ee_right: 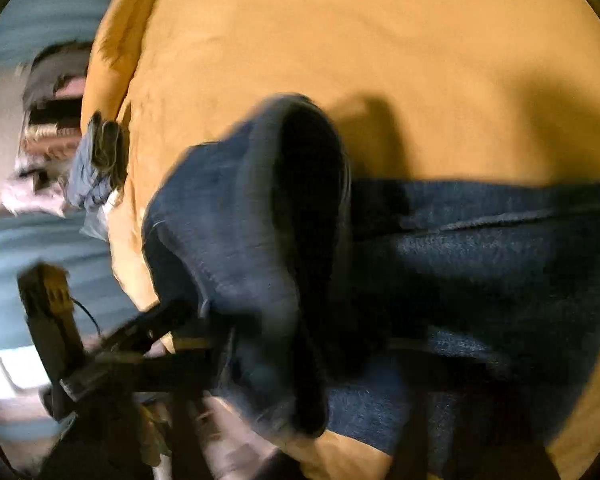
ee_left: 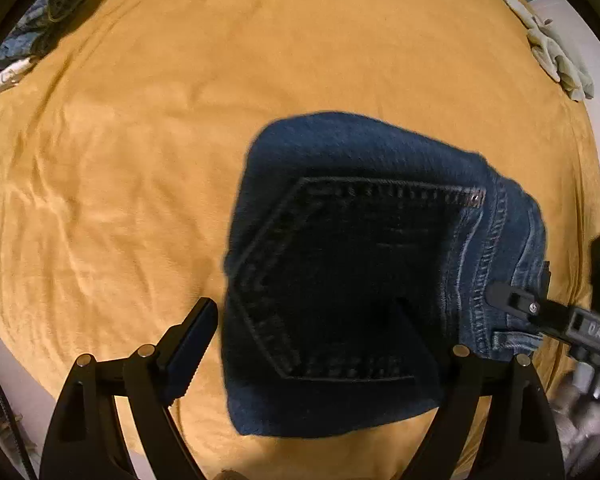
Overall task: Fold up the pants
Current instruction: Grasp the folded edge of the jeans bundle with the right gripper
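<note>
Dark blue jeans (ee_left: 352, 264) lie folded into a compact bundle on the yellow bedspread (ee_left: 140, 160), back pocket up. My left gripper (ee_left: 312, 320) is open; its left finger (ee_left: 196, 336) is beside the bundle's left edge and its right finger is under the denim. My right gripper shows in the left wrist view (ee_left: 516, 300) at the waistband, on the bundle's right side. In the blurred right wrist view the jeans (ee_right: 260, 248) drape thickly over my right gripper's fingers, hiding them.
A heap of dark and blue clothes (ee_left: 48, 12) lies at the bed's far left corner. Pale garments (ee_left: 552, 52) hang off the far right edge. More folded clothes (ee_right: 96, 160) sit by the bed's edge in the right wrist view.
</note>
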The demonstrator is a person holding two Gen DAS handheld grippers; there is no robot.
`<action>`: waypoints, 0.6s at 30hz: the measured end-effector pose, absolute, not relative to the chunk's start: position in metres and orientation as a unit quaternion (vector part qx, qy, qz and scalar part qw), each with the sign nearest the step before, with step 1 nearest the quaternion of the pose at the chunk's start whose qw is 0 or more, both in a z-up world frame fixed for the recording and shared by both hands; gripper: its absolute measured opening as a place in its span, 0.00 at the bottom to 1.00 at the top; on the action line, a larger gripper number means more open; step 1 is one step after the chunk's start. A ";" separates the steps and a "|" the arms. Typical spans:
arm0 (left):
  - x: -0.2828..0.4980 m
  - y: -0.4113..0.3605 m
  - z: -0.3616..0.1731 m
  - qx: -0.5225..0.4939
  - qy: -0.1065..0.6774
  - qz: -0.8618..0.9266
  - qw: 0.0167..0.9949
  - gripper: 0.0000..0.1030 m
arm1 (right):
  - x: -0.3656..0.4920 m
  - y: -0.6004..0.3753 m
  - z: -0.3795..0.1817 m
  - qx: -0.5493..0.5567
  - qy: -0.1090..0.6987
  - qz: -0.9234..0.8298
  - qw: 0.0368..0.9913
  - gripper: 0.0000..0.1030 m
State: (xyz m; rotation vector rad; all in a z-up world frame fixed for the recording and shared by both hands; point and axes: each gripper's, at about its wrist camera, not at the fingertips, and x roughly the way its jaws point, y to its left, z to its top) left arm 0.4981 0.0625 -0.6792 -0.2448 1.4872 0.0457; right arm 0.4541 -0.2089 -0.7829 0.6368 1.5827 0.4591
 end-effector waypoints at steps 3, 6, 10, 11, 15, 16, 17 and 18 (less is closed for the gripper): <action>0.489 0.071 -0.664 -0.121 0.665 0.023 0.737 0.85 | 0.440 -0.220 -0.735 0.274 0.660 0.206 0.669 0.19; 0.481 0.081 -0.639 -0.140 0.646 0.024 0.750 0.85 | 0.428 -0.245 -0.701 0.310 0.632 0.187 0.686 0.15; 0.482 0.094 -0.614 -0.175 0.624 0.023 0.761 0.85 | 0.400 -0.308 -0.672 0.332 0.608 0.128 0.710 0.14; 0.485 0.096 -0.612 -0.184 0.623 0.020 0.760 0.85 | 0.392 -0.335 -0.672 0.330 0.609 0.105 0.713 0.14; 0.495 0.091 -0.632 -0.200 0.631 0.013 0.750 0.85 | 0.361 -0.429 -0.709 0.330 0.635 0.021 0.698 0.14; 0.500 0.091 -0.634 -0.207 0.632 0.009 0.746 0.85 | 0.356 -0.447 -0.728 0.336 0.647 0.007 0.684 0.14; 0.508 0.083 -0.637 -0.215 0.636 0.002 0.741 0.85 | 0.353 -0.458 -0.747 0.366 0.653 0.012 0.663 0.14; 0.514 0.073 -0.644 -0.222 0.642 -0.007 0.734 0.85 | 0.353 -0.459 -0.757 0.385 0.657 0.020 0.648 0.16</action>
